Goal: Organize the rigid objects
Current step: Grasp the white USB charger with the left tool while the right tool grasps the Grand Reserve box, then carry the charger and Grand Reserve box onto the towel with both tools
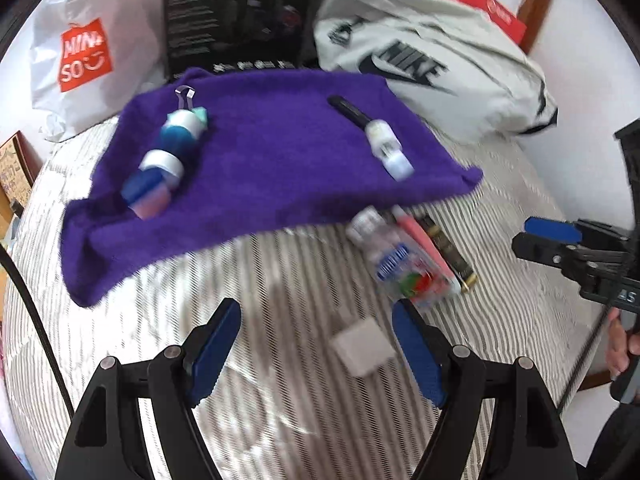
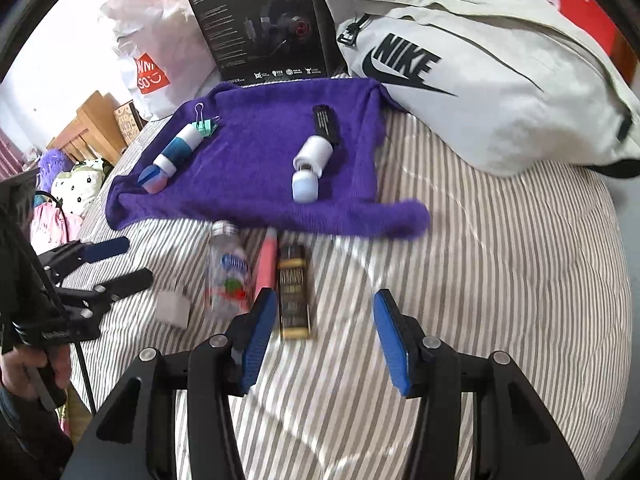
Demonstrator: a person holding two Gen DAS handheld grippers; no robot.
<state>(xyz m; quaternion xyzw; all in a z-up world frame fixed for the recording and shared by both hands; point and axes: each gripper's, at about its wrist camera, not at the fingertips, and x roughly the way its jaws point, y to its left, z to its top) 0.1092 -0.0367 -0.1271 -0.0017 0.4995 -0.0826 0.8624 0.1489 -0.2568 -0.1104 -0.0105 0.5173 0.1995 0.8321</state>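
1. Our left gripper and right gripper both gape empty
2. Below the purple towel, the black-gold box points lengthwise at our nearer right gripper

Beyond the fingertips, a grey Nike bag is lying on the striped bedding to the right. A black headset box is standing straight ahead, and a white Miniso bag is slumping left of it.

striped bed: purple towel, bottle, bag.
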